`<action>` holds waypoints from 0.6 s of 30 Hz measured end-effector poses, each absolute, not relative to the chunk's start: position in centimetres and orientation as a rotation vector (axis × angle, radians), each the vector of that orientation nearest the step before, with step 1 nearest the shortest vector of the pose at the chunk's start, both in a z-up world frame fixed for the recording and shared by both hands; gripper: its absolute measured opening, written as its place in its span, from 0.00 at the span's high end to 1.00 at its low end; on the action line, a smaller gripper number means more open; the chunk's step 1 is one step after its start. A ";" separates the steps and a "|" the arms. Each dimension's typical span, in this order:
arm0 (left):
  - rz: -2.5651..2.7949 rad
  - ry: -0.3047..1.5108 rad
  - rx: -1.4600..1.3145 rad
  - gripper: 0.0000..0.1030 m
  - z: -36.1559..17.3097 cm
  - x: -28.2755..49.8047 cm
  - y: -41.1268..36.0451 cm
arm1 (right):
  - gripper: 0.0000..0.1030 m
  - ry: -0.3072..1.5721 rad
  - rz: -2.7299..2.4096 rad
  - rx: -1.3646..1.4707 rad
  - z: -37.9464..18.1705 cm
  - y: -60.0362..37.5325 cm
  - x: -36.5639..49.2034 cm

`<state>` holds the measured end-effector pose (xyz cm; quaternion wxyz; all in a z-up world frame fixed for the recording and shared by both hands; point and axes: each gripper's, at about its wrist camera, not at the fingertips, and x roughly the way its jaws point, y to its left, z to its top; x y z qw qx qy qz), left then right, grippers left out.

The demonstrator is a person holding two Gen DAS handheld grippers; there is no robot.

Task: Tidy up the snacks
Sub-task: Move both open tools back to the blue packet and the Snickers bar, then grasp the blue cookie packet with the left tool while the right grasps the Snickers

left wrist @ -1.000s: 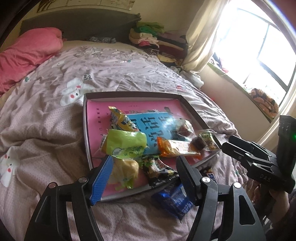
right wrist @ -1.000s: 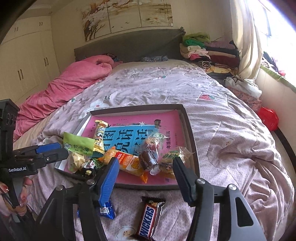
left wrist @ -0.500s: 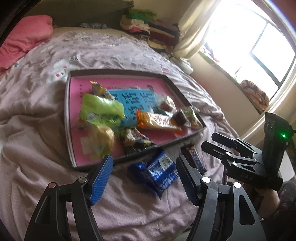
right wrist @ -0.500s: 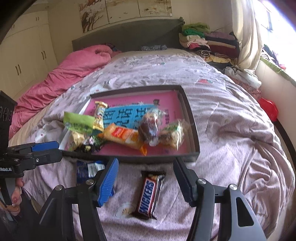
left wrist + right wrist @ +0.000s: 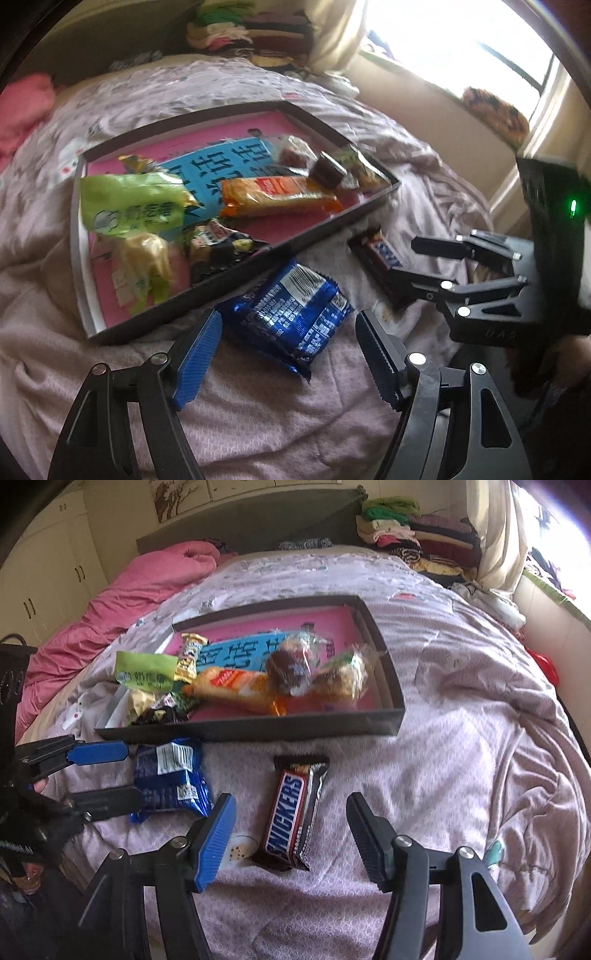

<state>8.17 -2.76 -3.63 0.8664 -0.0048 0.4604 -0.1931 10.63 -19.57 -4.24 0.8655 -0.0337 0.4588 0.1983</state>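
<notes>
A dark-rimmed tray (image 5: 240,271) (image 5: 258,733) with a pink floor lies on the bed. It holds several snacks, among them a green packet (image 5: 133,210) and an orange packet (image 5: 229,686). In front of it on the cover lie a blue packet (image 5: 295,306) (image 5: 170,775) and a Snickers bar (image 5: 291,812) (image 5: 376,254). My left gripper (image 5: 288,325) (image 5: 135,775) hangs over the blue packet. Its jaws are opening, and the packet lies between the fingers with the pads clear of it. My right gripper (image 5: 291,805) (image 5: 402,260) is open astride the Snickers bar, not touching it.
The bed carries a lilac patterned cover (image 5: 461,738) with a pink quilt (image 5: 129,587) at the far left. Folded clothes (image 5: 406,535) are stacked by the headboard. A bright window (image 5: 443,48) and a curtain stand to the right. A cupboard fills the left wall.
Both grippers have sunk toward the bed in front of the tray. The blue packet now lies between the left fingers and the Snickers bar between the right ones. The left jaws stand slightly wider.
</notes>
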 end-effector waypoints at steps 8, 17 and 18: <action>-0.380 0.927 0.186 0.25 -4.5 8.5 -4.4 | 0.40 0.998 0.419 -0.058 -5.6 -19.7 11.1; -0.412 0.926 0.164 0.24 -5.3 9.2 -5.2 | 0.50 1.002 0.440 -0.098 -6.7 -18.7 11.9; -0.415 0.929 0.147 0.24 -5.4 9.3 -5.2 | 0.53 1.004 0.442 -0.115 -6.8 -18.6 11.9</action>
